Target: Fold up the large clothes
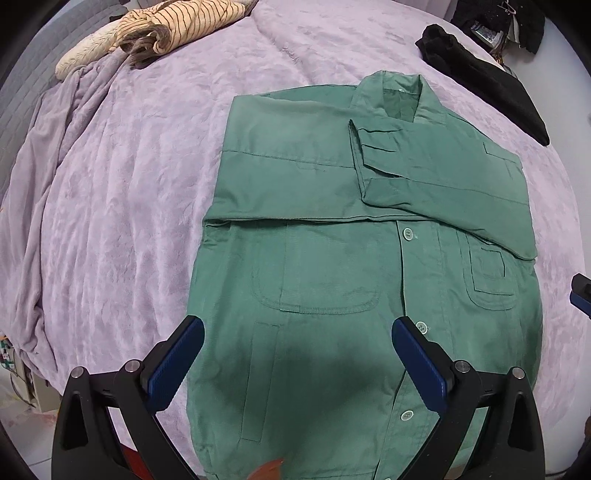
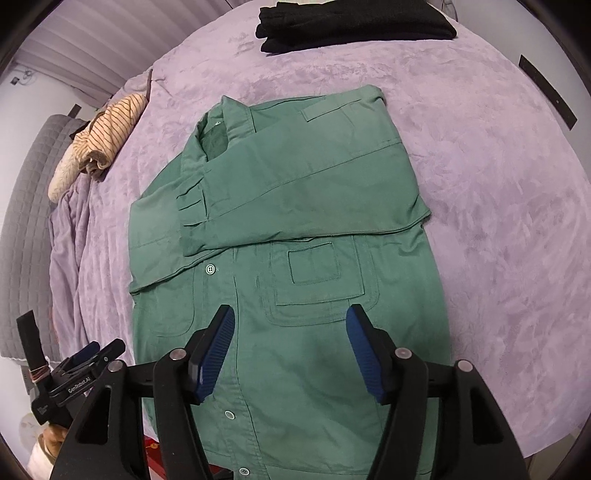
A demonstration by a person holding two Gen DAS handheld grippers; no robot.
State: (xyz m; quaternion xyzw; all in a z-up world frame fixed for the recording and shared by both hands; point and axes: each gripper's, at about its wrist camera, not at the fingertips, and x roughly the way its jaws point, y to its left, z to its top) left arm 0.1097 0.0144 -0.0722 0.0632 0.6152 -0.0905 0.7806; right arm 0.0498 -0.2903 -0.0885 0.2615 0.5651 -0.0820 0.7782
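Bed with lilac blanket; striped clothes bundled at far left, black folded garment at far right, both well apart from green shirt. Nothing lies across the shirt. Right view alone shows grey quilted headboard. Shirt flat mid-bed, sleeves folded over chest, buttons up. Left hand-held gripper and right hand-held gripper both spread wide, empty, over its lower hem area

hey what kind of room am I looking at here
Most likely a bedroom: the green shirt lies on a bed under a lilac plush blanket, with a grey quilted headboard and other clothes, like the folded black garment.
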